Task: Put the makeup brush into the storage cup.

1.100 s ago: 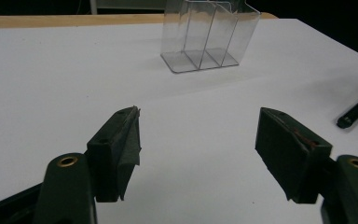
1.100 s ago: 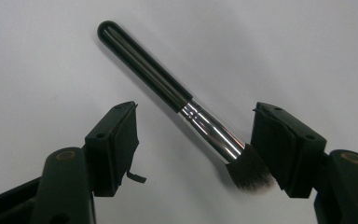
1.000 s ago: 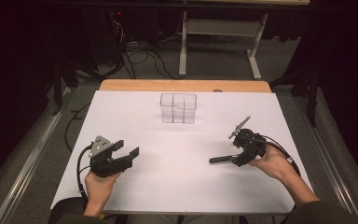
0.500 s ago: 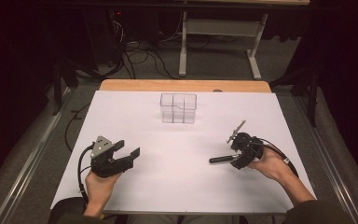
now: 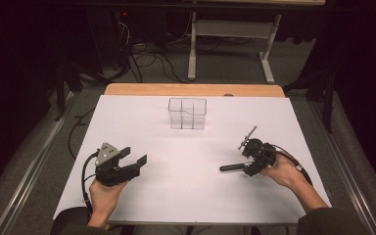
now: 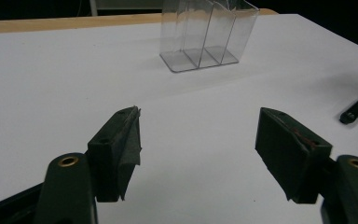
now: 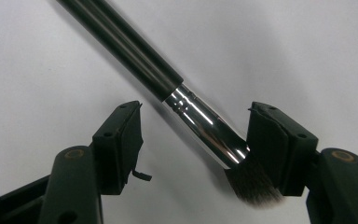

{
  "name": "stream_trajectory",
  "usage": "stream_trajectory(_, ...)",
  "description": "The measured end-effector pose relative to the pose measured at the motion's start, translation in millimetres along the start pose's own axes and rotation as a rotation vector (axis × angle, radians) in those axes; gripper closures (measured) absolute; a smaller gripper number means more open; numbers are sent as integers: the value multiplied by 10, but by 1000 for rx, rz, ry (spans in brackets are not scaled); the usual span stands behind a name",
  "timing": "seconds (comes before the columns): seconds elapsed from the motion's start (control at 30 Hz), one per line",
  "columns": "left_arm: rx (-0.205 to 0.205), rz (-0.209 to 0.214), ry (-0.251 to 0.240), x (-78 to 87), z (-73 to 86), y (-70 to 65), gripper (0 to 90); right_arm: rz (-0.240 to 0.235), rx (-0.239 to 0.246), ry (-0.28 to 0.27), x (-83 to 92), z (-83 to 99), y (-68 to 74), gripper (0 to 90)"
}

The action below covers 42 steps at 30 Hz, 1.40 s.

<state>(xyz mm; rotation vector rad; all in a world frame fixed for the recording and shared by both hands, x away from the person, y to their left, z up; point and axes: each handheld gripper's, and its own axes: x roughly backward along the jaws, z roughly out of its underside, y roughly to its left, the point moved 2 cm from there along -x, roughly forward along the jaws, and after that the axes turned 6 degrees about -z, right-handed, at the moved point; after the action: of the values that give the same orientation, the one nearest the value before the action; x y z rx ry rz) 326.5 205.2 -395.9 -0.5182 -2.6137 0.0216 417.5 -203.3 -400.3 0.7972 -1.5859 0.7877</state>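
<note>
Left gripper (image 5: 134, 163): lower left, jaws wide, empty, above the tabletop (image 5: 186, 196).
Organizer (image 5: 187, 113): clear, upper centre.
Makeup brush (image 7: 200, 122): lower right, lying flat between the jaws.
Right gripper (image 7: 193, 144): jaws just been closing, not yet clamped; best centred on the silver ferrule.

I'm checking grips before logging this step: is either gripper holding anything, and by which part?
Nothing is gripped. The makeup brush lies between the right gripper's closing jaws at its metal collar; the left gripper is open.

Dark room; grey floor (image 5: 225, 68) at the top of the frame with tangled cables (image 5: 147, 58) upper left and a white table frame (image 5: 235, 39) upper centre
</note>
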Motion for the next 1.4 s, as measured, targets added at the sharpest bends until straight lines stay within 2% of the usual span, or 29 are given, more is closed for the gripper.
stream_trajectory(0.4,2,0,-1,-1,-1,3,308,5,-11,20,-56,-2,-58,419)
stream_trajectory(0.8,-1,-2,0,2,-1,4,308,3,-11,27,-92,4,-50,457)
stream_trajectory(0.9,-1,-3,0,3,-1,4,309,5,-13,25,-87,4,-38,506)
stream_trajectory(1.13,-2,-3,1,2,0,4,308,5,-20,25,-91,4,-28,540)
stream_trajectory(1.4,-1,-4,0,2,-1,4,308,-1,-3,22,-86,3,17,654)
